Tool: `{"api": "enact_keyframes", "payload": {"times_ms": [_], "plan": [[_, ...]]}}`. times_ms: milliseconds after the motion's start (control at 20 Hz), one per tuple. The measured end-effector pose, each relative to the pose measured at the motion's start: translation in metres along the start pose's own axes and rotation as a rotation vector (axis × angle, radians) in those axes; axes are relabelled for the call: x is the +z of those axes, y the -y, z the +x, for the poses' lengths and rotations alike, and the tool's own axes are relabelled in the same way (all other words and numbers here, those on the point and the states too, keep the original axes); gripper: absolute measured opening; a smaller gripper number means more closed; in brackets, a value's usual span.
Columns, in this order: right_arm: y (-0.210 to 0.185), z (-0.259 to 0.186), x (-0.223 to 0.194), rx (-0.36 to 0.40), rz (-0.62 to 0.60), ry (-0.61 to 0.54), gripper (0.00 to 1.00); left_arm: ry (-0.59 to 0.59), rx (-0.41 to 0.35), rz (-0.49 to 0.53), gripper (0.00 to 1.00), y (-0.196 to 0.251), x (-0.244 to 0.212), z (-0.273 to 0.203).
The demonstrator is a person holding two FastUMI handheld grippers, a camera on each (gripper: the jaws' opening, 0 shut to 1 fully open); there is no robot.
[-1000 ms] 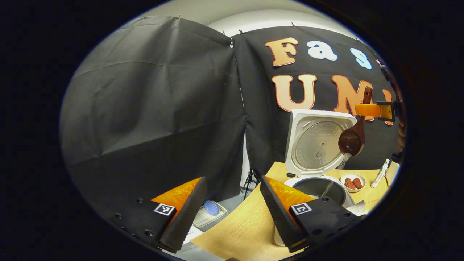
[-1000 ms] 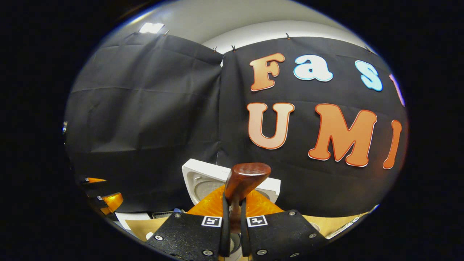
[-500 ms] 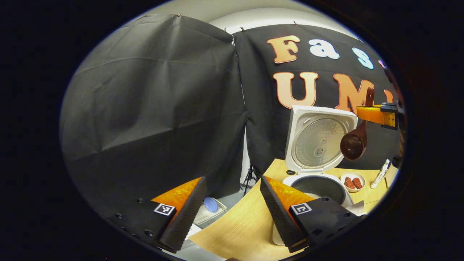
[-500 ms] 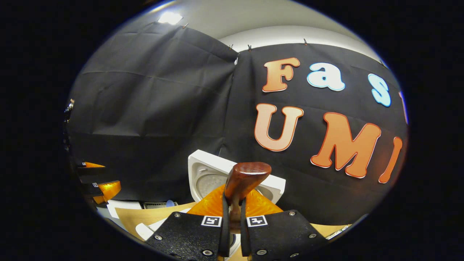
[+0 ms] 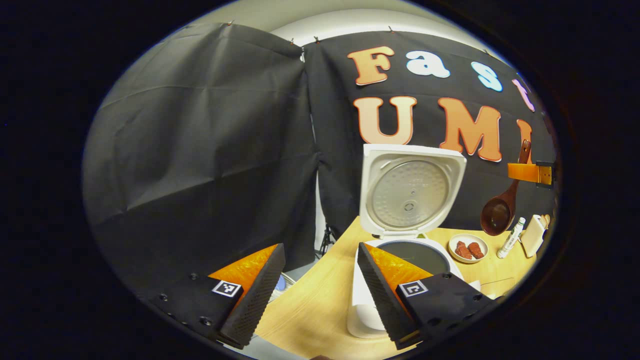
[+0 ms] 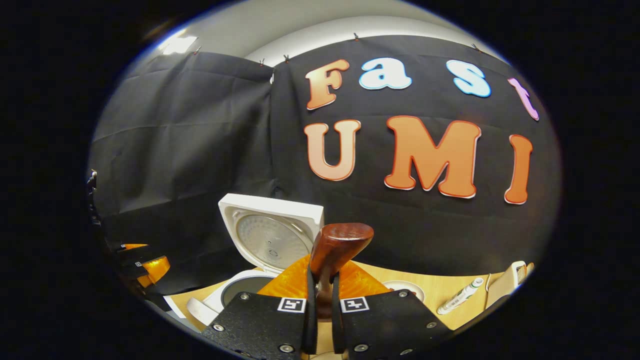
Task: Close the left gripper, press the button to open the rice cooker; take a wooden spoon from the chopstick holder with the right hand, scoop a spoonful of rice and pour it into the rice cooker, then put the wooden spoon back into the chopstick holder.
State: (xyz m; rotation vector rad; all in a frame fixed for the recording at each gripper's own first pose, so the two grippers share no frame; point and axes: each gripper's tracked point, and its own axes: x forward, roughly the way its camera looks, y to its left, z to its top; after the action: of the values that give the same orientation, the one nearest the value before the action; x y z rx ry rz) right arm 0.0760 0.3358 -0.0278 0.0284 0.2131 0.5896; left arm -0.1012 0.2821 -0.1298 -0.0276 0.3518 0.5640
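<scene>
Small dish right of rice cooker

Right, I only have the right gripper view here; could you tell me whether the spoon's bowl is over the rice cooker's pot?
Observer: No; the left gripper view shows the bowl of the wooden spoon hanging to the side of the rice cooker, above the table near a small dish.
Operator: Thank you; is the left gripper holding anything?
Observer: No, the left gripper is open, fingers wide apart, with nothing between them.
</scene>
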Motion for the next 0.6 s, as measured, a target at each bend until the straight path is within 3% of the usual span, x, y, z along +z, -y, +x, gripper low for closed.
{"api": "enact_keyframes", "payload": {"times_ms": [600], "plan": [[0.166, -0.127, -0.080, -0.311, 0.177, -0.103, 0.11, -0.039, -0.203, 0.078, 0.99, 0.130, -0.003, -0.032]]}}
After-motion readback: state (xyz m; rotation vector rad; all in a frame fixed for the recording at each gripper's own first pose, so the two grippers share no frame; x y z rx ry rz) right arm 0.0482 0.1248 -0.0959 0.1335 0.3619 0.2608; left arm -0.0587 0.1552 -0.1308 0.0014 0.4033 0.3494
